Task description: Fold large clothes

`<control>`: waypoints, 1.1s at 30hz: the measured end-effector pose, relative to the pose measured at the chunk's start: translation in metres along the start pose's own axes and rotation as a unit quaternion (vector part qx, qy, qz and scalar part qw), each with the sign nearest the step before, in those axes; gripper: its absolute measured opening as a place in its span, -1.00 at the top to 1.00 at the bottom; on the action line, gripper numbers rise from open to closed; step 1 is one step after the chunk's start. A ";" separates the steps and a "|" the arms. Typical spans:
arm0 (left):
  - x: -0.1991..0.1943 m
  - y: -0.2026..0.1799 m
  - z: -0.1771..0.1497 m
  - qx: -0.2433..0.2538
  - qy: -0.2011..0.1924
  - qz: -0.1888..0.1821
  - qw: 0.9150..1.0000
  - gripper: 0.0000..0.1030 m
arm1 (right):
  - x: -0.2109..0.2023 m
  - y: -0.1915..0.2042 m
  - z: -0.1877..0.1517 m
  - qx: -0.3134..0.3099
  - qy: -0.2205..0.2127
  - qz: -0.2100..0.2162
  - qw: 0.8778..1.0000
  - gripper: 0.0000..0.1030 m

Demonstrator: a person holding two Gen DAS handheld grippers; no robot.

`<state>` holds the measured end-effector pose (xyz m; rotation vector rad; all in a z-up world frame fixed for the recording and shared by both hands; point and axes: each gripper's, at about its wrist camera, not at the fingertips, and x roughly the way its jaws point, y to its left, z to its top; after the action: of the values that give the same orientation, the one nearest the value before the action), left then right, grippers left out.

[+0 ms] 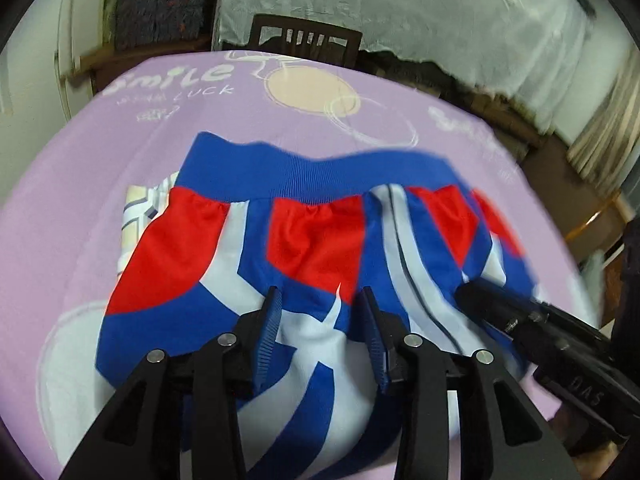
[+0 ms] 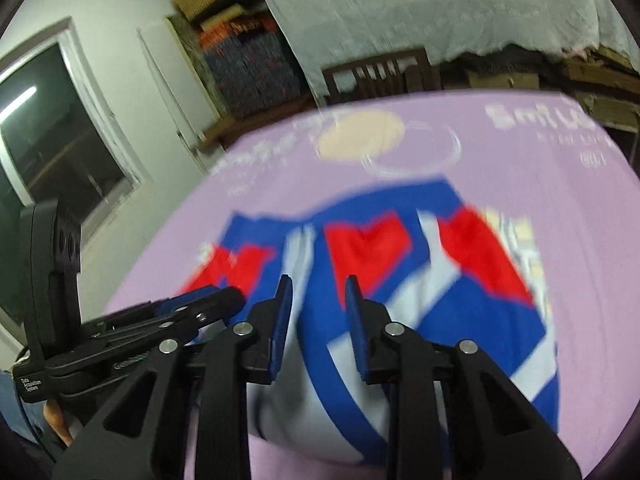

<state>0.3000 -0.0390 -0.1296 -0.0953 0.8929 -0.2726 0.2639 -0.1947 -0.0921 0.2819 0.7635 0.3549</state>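
A red, blue and white garment (image 1: 312, 248) with a blue ribbed hem lies folded on the purple table cover (image 1: 100, 168); it also shows in the right wrist view (image 2: 400, 280). My left gripper (image 1: 320, 296) is open just above the garment's near part, with nothing between its blue pads. My right gripper (image 2: 318, 284) is open over the same garment; it shows at the right of the left wrist view (image 1: 468, 292). The left gripper shows at the lower left of the right wrist view (image 2: 224, 300).
A striped pale cloth (image 1: 140, 208) peeks out under the garment's left side. A dark wooden chair (image 1: 308, 38) stands beyond the table's far edge. Stacked boxes (image 2: 244, 60) and a white draped sheet (image 1: 400, 4) line the back wall. A window (image 2: 52, 132) is at left.
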 end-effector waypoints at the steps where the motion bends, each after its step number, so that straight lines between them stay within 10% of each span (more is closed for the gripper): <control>1: 0.001 -0.006 -0.003 0.022 -0.004 0.021 1.000 0.20 | 0.005 -0.005 -0.006 0.010 0.013 0.001 1.000 0.53; 15: -0.002 -0.004 -0.004 0.018 -0.007 0.026 0.999 0.13 | 0.019 -0.034 -0.025 0.069 0.047 0.049 0.995 0.59; 24: -0.058 -0.011 -0.015 0.015 -0.050 -0.024 0.998 0.07 | -0.050 -0.030 -0.049 0.089 -0.014 0.055 0.994 0.37; 33: -0.016 -0.036 -0.040 0.079 -0.014 0.069 0.994 -0.01 | -0.075 -0.051 -0.091 0.165 -0.026 0.034 0.985 -0.10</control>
<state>0.2522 -0.0677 -0.1353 0.1086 0.8426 -0.2119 0.1593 -0.2606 -0.1273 0.6276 0.7610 0.2832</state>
